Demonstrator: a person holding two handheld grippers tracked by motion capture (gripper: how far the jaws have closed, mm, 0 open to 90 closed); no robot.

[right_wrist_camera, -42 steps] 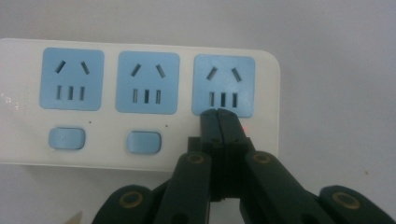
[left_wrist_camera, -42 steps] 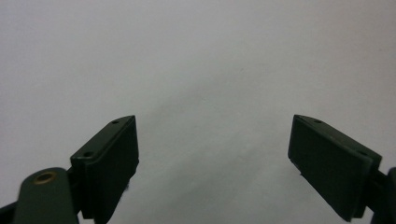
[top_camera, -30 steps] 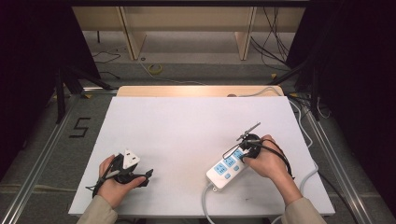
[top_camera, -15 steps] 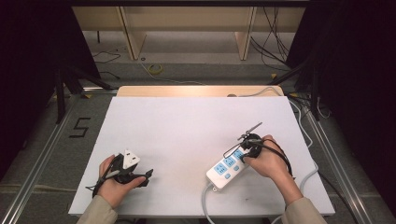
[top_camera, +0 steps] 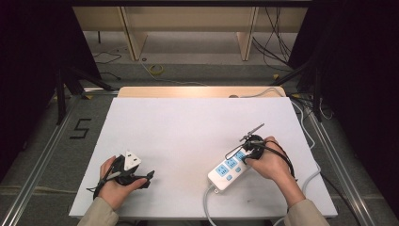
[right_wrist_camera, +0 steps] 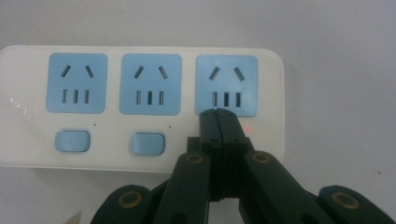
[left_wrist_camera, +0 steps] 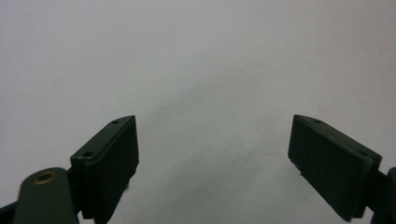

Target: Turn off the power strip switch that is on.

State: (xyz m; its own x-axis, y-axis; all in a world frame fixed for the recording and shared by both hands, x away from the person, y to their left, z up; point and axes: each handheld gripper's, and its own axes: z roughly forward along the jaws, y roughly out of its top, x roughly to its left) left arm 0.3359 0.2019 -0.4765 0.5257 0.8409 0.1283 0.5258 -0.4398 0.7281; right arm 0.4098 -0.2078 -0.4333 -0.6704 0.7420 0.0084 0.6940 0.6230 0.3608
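1. We work on the white table (top_camera: 188, 136); the power strip (top_camera: 229, 169) lies near its right near edge, under our right hand (top_camera: 270, 162).
2. Our right gripper (right_wrist_camera: 218, 112) has its jaws pressed together, tips on the strip's third switch, beside a small red light (right_wrist_camera: 249, 128).
3. We should press straight down, lightly, so the strip does not slide.
4. Our left gripper (left_wrist_camera: 212, 144) rests spread wide and empty; it could steady the strip.

A white table (top_camera: 188, 136) stands on a grey floor (top_camera: 42, 141) marked with a black numeral 5 (top_camera: 80, 128). Wooden shelving (top_camera: 188, 21) and loose cables (top_camera: 277, 37) lie beyond.
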